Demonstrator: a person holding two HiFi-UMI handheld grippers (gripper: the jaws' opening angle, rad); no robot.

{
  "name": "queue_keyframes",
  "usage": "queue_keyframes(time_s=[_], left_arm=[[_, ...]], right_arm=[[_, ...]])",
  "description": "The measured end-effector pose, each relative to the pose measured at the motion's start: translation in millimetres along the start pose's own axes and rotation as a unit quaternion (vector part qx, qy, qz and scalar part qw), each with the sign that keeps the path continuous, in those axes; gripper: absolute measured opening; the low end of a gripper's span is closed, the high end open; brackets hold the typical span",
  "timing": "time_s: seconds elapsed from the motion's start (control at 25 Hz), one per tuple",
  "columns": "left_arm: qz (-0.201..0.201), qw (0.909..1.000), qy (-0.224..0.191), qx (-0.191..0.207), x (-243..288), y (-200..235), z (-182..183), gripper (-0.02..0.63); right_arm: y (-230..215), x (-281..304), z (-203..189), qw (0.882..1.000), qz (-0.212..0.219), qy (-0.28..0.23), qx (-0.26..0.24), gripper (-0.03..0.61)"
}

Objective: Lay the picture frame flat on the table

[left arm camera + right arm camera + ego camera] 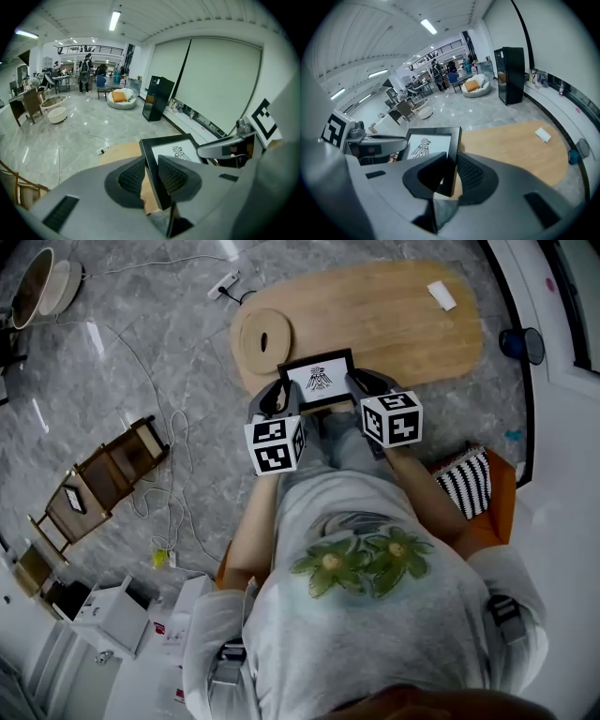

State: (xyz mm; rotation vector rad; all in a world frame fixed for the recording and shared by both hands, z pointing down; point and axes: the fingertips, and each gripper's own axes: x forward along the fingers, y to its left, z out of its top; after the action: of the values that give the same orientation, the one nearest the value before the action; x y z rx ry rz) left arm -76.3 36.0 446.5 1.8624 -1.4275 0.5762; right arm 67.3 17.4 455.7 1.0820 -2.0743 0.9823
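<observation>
A black picture frame [319, 378] with a white mat and a dark bird print is held over the near edge of the wooden table [394, 315]. My left gripper [284, 393] is shut on the frame's left side [154, 173], and my right gripper [360, 382] is shut on its right side [453, 154]. The frame [429, 145] is tilted, its picture face turned up toward me. Each gripper's pads press both faces of the black border. Its lower edge is hidden behind the jaws.
A round wooden lid-like disc [262, 337] lies at the table's left end and a small white card [442, 294] at its far right. A power strip [223, 284] and cables lie on the grey floor. A striped cushion [466, 479] sits by my right side.
</observation>
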Motion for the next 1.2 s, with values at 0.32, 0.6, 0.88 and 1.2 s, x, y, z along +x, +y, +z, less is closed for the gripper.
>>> queue_keyframes(time_s=[0.32, 0.6, 0.88, 1.2], left_arm=[[-0.013, 0.9996, 0.018, 0.018, 11.6, -0.1, -10.9, 0.098], [-0.022, 0.9991, 0.033, 0.017, 26.4, -0.1, -23.1, 0.100], [-0.022, 0.9988, 0.041, 0.016, 36.1, 1.7, -32.0, 0.100], [-0.018, 0.9983, 0.053, 0.013, 51.0, 7.8, -47.1, 0.100]], right_arm=[[-6.8, 7.6, -15.2, 1.000, -0.012, 0.009, 0.016, 0.078], [-16.4, 17.2, -25.5, 0.999, -0.019, 0.018, 0.020, 0.078], [-21.4, 25.9, -32.6, 0.999, -0.019, 0.025, 0.019, 0.078], [-28.8, 43.7, -44.5, 0.999, -0.017, 0.038, 0.019, 0.077]])
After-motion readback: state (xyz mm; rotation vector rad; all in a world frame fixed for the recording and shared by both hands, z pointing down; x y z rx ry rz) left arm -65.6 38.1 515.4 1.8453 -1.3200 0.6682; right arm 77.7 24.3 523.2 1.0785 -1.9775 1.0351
